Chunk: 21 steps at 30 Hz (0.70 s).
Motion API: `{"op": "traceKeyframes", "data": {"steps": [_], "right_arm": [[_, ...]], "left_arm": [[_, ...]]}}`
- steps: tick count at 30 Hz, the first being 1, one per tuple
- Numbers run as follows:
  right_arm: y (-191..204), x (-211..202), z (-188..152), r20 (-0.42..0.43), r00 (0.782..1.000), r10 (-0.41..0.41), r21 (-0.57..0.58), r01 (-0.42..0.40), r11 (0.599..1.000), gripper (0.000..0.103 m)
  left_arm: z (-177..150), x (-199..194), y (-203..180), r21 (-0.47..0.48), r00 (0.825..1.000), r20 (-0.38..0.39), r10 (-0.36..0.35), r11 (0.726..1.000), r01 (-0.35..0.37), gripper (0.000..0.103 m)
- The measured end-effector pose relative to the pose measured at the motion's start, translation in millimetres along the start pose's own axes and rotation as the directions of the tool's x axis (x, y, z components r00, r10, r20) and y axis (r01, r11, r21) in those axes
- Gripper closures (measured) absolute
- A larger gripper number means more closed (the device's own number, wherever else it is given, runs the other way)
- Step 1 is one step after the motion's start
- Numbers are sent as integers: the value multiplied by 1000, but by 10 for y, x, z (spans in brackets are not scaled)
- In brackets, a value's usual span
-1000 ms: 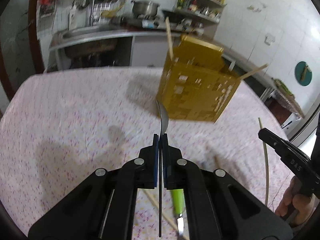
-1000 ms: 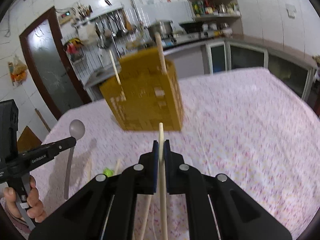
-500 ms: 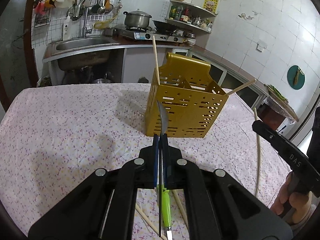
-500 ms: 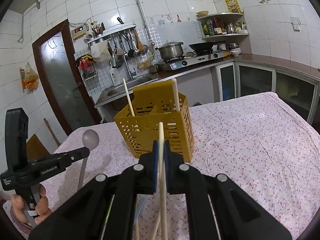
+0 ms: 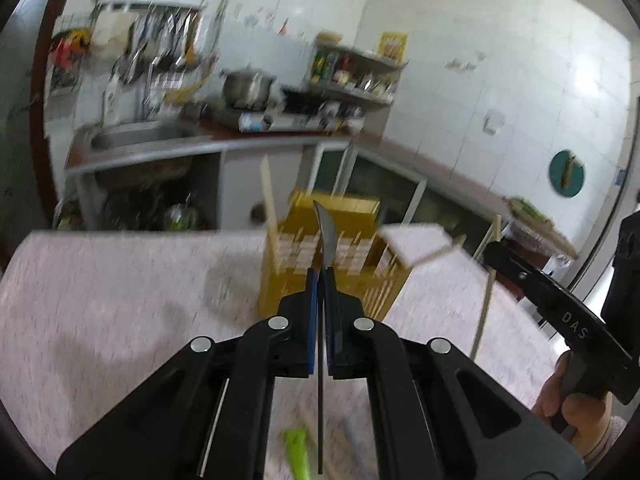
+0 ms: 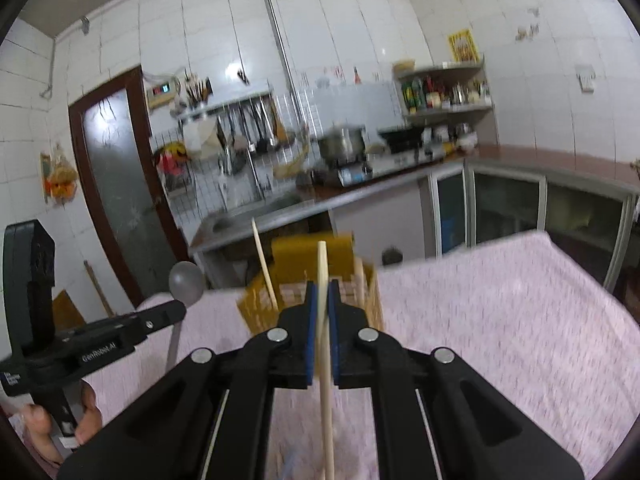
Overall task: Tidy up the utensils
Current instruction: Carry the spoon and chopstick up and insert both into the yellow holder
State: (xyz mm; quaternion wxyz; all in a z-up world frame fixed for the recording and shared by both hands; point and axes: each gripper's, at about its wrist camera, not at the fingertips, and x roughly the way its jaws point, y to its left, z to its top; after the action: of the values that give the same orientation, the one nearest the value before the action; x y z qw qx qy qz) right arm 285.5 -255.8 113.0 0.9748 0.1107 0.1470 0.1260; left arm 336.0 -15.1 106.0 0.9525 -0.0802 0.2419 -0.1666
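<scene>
My left gripper point(image 5: 320, 276) is shut on a metal spoon point(image 5: 326, 232), seen edge-on, its bowl rising in front of the yellow slotted utensil holder point(image 5: 372, 264). My right gripper point(image 6: 321, 292) is shut on a wooden chopstick point(image 6: 322, 264) that stands upright before the same holder point(image 6: 296, 256). Chopsticks point(image 5: 267, 200) stick up out of the holder. The right wrist view shows the left gripper point(image 6: 176, 312) at the left with the spoon bowl point(image 6: 186, 282) above it. In the left wrist view the right gripper point(image 5: 496, 252) holds its chopstick point(image 5: 486, 296) at the right.
The table wears a pink flowered cloth point(image 6: 500, 320). A green-handled utensil point(image 5: 298, 454) lies on it below the left gripper. Behind stand a sink counter point(image 5: 160, 148), a stove with a pot point(image 6: 344, 144) and glass-fronted cabinets point(image 6: 508, 204). A person's hand point(image 5: 576, 404) grips the right tool.
Both grippers have risen with the spoon and the chopstick still held. The holder sits lower and farther in both views, and more of the kitchen wall shows. Both views are blurred.
</scene>
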Motion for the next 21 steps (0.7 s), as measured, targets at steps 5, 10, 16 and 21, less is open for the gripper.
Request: {"op": "traceKeyframes", "data": {"steps": [5, 10, 16, 21], "right_arm": [[88, 135, 459, 127, 992, 9, -10, -8, 1000, 97], [123, 339, 783, 256, 966, -18, -24, 24, 999, 97], [90, 661, 847, 332, 943, -34, -22, 43, 999, 97], [104, 823, 740, 350, 936, -38, -52, 60, 997, 97]], "left_arm": [[414, 149, -54, 32, 991, 132, -36, 999, 33, 101], [742, 373, -62, 67, 966, 256, -25, 998, 8, 101], [757, 745, 5, 106, 938, 345, -25, 994, -12, 101], [614, 1066, 192, 70, 945, 321, -58, 997, 37, 101]]}}
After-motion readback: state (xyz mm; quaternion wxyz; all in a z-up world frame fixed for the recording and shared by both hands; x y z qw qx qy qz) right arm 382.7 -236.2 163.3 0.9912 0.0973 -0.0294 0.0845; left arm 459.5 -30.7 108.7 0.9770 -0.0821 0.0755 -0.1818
